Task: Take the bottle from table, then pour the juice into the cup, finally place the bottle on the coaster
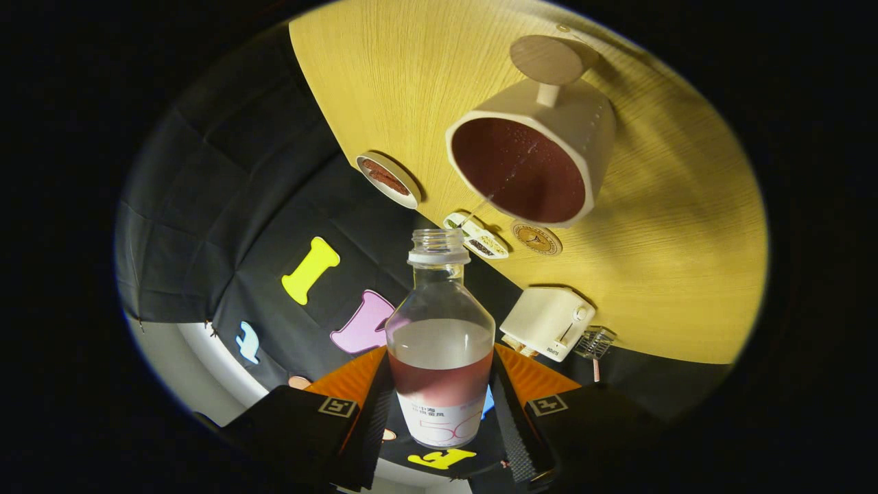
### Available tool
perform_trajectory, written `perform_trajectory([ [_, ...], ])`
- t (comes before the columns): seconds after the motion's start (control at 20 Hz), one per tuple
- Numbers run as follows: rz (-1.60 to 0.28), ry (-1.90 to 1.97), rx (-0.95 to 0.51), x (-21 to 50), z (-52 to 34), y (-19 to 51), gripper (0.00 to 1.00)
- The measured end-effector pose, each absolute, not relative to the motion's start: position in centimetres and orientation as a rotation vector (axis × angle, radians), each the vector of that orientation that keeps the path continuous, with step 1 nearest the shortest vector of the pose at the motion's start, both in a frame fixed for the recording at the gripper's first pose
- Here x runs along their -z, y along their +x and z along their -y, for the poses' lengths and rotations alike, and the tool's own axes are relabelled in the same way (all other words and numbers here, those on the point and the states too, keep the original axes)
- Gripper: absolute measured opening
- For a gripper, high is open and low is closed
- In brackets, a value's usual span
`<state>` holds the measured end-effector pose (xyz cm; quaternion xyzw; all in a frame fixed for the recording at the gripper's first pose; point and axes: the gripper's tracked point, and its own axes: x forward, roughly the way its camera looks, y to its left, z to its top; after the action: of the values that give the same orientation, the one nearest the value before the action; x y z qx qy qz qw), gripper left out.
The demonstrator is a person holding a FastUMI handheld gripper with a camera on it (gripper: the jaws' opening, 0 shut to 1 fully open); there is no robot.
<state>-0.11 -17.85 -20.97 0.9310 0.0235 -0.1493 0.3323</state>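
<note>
The gripper (440, 405) clasps the clear plastic bottle of reddish juice (440, 350) by its lower body, both fingers pressing. The bottle is tipped, its open neck aimed at the white faceted cup (542, 137) on the yellow wooden desk (672, 261), near the round brown coaster (536, 238). A thin stream enters the cup. Hold the tilt steady; keep the stream inside the rim.

1. The gripper (439, 405) is rolled well over to one side, so its view comes out strongly tilted
2. Its two fingers (357, 405) stand apart with a load clamped between them
3. Both pads seem to press on it, though the contact lines are partly hidden
</note>
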Motion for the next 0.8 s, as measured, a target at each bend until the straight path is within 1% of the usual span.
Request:
perform_trajectory([
  [0.3,-0.104,2.252,0.439,22.9,15.9,-0.8,0.75],
  [0.5,-0.156,1.912,0.513,25.1,14.8,-1.7,0.75],
  [0.7,-0.114,1.592,0.464,23.2,14.2,-1.1,0.75],
  [0.8,-0.083,1.388,0.485,22.7,14.7,-1.0,0.75],
])
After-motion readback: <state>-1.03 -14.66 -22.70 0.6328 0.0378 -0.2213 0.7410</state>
